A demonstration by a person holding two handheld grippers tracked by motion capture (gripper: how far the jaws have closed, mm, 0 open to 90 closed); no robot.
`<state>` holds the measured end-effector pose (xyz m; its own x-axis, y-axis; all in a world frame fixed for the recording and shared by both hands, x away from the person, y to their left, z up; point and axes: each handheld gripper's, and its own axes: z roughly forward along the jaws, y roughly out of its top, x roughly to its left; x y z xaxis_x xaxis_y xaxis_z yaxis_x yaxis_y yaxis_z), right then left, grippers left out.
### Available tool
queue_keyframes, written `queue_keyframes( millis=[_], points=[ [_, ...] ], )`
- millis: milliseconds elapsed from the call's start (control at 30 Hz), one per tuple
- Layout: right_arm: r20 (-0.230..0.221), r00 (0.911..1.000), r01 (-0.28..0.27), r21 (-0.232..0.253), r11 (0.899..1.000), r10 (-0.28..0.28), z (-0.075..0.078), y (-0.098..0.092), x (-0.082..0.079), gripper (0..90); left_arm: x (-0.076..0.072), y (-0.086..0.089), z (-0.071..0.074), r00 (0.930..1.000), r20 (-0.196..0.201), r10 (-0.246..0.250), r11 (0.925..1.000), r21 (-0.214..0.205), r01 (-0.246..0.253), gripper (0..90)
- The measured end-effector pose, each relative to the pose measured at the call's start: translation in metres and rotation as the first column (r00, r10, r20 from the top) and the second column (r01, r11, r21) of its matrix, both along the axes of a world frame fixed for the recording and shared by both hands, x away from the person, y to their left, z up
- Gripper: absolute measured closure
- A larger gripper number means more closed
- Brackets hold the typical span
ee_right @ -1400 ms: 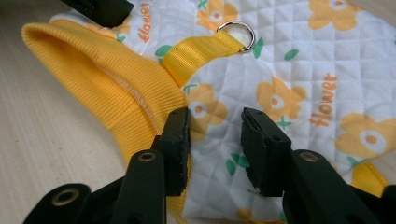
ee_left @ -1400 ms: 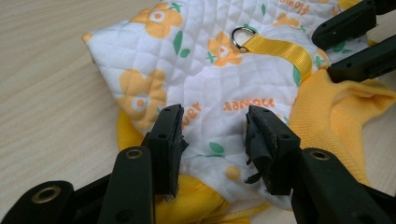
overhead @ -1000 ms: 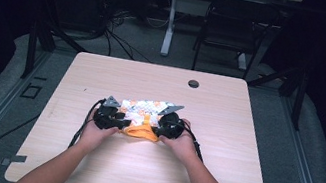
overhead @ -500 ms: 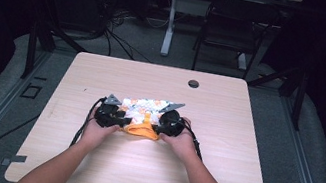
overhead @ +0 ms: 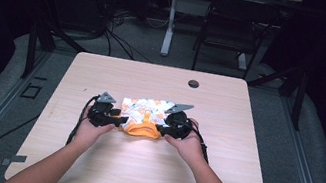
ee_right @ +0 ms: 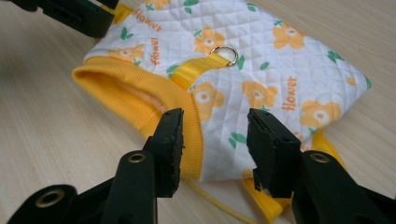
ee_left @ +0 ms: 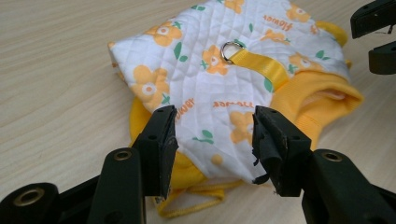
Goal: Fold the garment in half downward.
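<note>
Currently: folded quilted pet vest (overhead: 145,115) lying on desk (overhead: 242,151); left hand-held gripper (ee_left: 212,140) and right hand-held gripper (ee_right: 215,142) opening wide, gripping nothing; lifting straight up is avoiding snags.

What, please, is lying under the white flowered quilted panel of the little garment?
Yellow ribbed fabric and a thin yellow cord stick out from under the quilted panel, resting on the table. How far they run underneath is covered.

You had the folded garment (overhead: 146,116) lying on the table (overhead: 248,116) just below frame centre, your left gripper (overhead: 117,121) at its left edge, your right gripper (overhead: 160,129) at its right, and a grommet (overhead: 194,84) above.
</note>
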<state>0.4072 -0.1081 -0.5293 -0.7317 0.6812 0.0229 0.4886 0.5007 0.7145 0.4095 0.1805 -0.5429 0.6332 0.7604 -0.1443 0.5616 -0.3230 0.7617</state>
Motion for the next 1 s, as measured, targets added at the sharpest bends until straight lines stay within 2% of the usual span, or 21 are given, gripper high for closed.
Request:
queue_keyframes(
  millis=[167,200,233,333,433,500,567,633,833,900,1000],
  points=[
    [0.017,0.9999,-0.001,-0.009,1.0,0.001,0.008,-0.005,-0.011,53.6,-0.009,0.006,0.006,0.9998,0.017,-0.006,0.9997,0.025,0.006,49.0],
    [0.021,0.9998,-0.002,-0.007,1.0,0.002,0.011,-0.008,-0.016,53.5,-0.015,0.009,0.008,0.9995,0.028,-0.013,0.9993,0.034,0.012,49.0],
    [0.021,0.9998,-0.002,-0.007,1.0,0.002,0.011,-0.008,-0.016,53.5,-0.015,0.009,0.008,0.9995,0.028,-0.013,0.9993,0.034,0.012,49.0],
    [0.019,0.9998,-0.006,-0.009,1.0,0.006,0.014,-0.014,-0.027,53.5,-0.028,0.013,0.01,0.999,0.03,-0.033,0.9995,0.007,0.032,49.0],
    [0.025,0.9997,-0.006,-0.022,1.0,0.006,0.012,-0.017,-0.036,53.2,-0.035,0.014,0.01,0.9985,0.035,-0.042,0.9991,0.013,0.042,49.0],
    [0.024,0.9997,-0.009,-0.036,0.999,0.01,0.009,-0.019,-0.042,52.9,-0.042,0.016,0.008,0.9978,0.041,-0.052,0.9981,0.034,0.051,49.0],
    [0.022,0.9997,-0.007,-0.038,0.999,0.008,0.006,-0.021,-0.048,52.6,-0.047,0.019,0.005,0.9977,0.037,-0.056,0.9981,0.028,0.055,49.0],
    [0.02,0.9998,-0.004,-0.019,1.0,0.005,0.002,-0.024,-0.053,52.4,-0.051,0.021,0.002,0.9983,0.027,-0.051,0.9987,0.009,0.051,48.8],
    [0.02,0.9998,0.006,-0.027,1.0,-0.006,-0.004,-0.03,-0.063,51.8,-0.06,0.03,-0.008,0.9989,0.019,-0.043,0.999,0.011,0.043,48.5],
    [0.022,0.9996,0.019,-0.002,1.0,-0.019,-0.008,-0.034,-0.067,51.1,-0.063,0.035,-0.014,0.9997,0.006,-0.025,0.9996,-0.012,0.025,48.1],
    [0.024,0.9996,0.016,0.007,1.0,-0.016,-0.011,-0.035,-0.069,50.6,-0.064,0.038,-0.018,0.9998,-0.006,-0.018,0.9998,-0.013,0.018,47.7]
  ],
)
